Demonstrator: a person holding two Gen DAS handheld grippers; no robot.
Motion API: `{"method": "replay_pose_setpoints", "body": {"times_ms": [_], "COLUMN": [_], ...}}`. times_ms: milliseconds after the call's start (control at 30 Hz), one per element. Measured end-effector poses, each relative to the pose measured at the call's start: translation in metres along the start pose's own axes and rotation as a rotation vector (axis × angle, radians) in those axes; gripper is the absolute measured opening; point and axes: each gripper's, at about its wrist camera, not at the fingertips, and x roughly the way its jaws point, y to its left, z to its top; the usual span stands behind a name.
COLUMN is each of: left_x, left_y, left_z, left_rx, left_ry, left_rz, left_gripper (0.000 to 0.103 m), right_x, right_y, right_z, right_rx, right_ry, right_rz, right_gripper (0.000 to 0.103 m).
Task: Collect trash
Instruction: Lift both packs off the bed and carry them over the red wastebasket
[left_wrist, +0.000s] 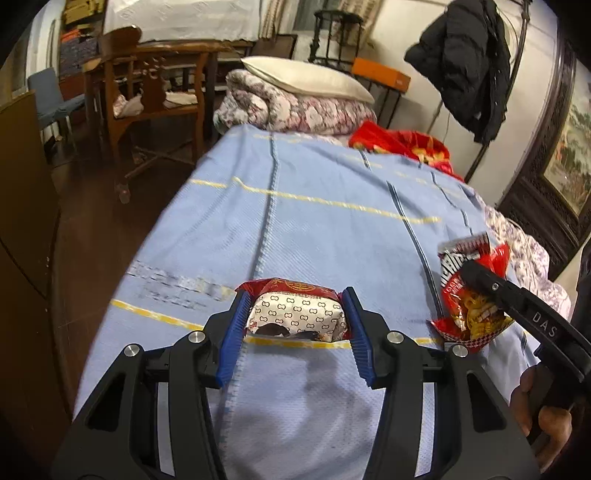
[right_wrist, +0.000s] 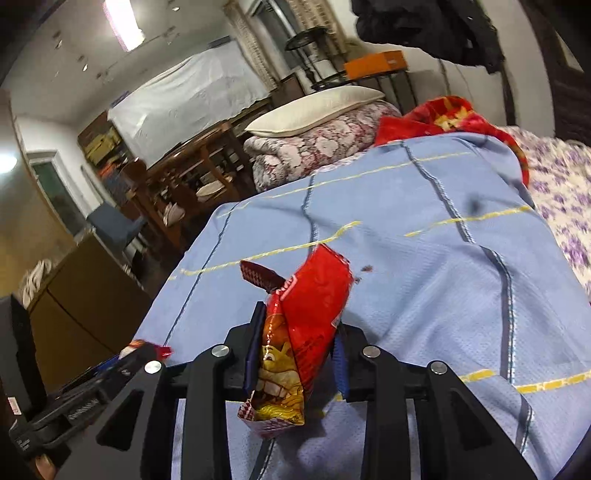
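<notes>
A lived-in bedroom of a home, crowded with furniture and bedding.

A bed (left_wrist: 314, 229) covered in a blue sheet with yellow and dark stripes filled the middle of the room, with a folded floral quilt (left_wrist: 291, 107) and a pale pillow (left_wrist: 306, 79) stacked at its far end and a red blanket (left_wrist: 402, 144) bunched beside them. A carved wooden chair (left_wrist: 147, 92) stood on the dark floor to the left, near a wooden table (right_wrist: 192, 155). A black coat (left_wrist: 465, 62) hung on a stand by the white wall, and a framed landscape painting (left_wrist: 569, 155) sat in a dark carved frame to the right. A white cloth (right_wrist: 188, 99) draped tall furniture at the back.
</notes>
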Motion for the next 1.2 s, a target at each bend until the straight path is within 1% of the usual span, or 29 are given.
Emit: {"method": "replay_pose_setpoints", "body": {"times_ms": [100,167,233,333,400,433,467,500,533,567,633,667,733,767,800,833,867,900,1000,1133,1200], "left_x": [0.010,0.014,0.017,0.018,0.019,0.020,0.020,0.021,0.021,0.021,0.022,0.023,0.024,0.024,0.024,0.022,0.021,0.020,0.015,-0.006,-0.020], "left_y": [-0.004,-0.006,-0.010,-0.015,-0.019,-0.020,-0.020,-0.018,-0.014,-0.010,-0.006,-0.006,-0.010,-0.011,-0.011,-0.010,-0.010,-0.010,-0.008,-0.001,0.007], "left_z": [-0.003,-0.006,-0.009,-0.015,-0.017,-0.018,-0.017,-0.017,-0.015,-0.014,-0.010,-0.008,-0.008,-0.008,-0.008,-0.008,-0.009,-0.009,-0.012,-0.016,-0.018], "left_rx": [-0.007,0.004,0.029,0.088,0.095,0.097,0.099,0.086,0.066,0.041,0.010,0.005,0.015,0.019,0.018,0.020,0.030,0.044,0.065,0.090,0.093], "left_ry": [0.039,0.054,0.051,0.030,0.030,0.029,0.033,0.038,0.043,0.049,0.054,0.056,0.060,0.058,0.051,0.042,0.035,0.031,0.019,-0.036,-0.074], "left_rz": [-0.007,0.006,0.025,0.062,0.064,0.062,0.067,0.068,0.059,0.043,0.023,0.028,0.049,0.062,0.076,0.077,0.076,0.076,0.062,0.099,0.127], "left_gripper": [0.051,0.053,0.053,0.058,0.071,0.073,0.078,0.084,0.088,0.093,0.096,0.096,0.095,0.090,0.081,0.075,0.063,0.055,0.050,0.050,0.050], "right_x": [0.003,0.005,0.006,0.007,0.009,0.009,0.011,0.014,0.016,0.018,0.019,0.019,0.020,0.019,0.020,0.020,0.020,0.021,0.022,0.022,0.022], "right_y": [0.000,-0.002,-0.004,-0.007,-0.008,-0.009,-0.009,-0.012,-0.015,-0.018,-0.022,-0.021,-0.018,-0.015,-0.011,-0.009,-0.006,-0.003,-0.002,0.000,0.003], "right_z": [-0.001,-0.001,0.000,0.001,0.001,0.001,0.001,0.002,0.003,0.004,0.004,0.003,0.002,0.002,0.001,0.001,0.001,0.000,0.002,0.002,0.001], "right_rx": [0.001,0.014,0.023,0.041,0.051,0.055,0.060,0.068,0.084,0.104,0.131,0.135,0.121,0.106,0.086,0.071,0.056,0.037,0.028,0.014,-0.008], "right_ry": [0.011,0.022,0.029,0.033,0.042,0.047,0.054,0.066,0.075,0.083,0.092,0.092,0.091,0.090,0.089,0.091,0.091,0.095,0.105,0.118,0.120], "right_rz": [0.001,0.003,0.005,0.009,0.011,0.012,0.015,0.021,0.025,0.028,0.040,0.044,0.042,0.040,0.041,0.045,0.047,0.051,0.059,0.066,0.072], "right_gripper": [0.034,0.035,0.038,0.040,0.040,0.041,0.044,0.046,0.049,0.050,0.050,0.050,0.048,0.043,0.038,0.034,0.034,0.034,0.034,0.034,0.029]}}
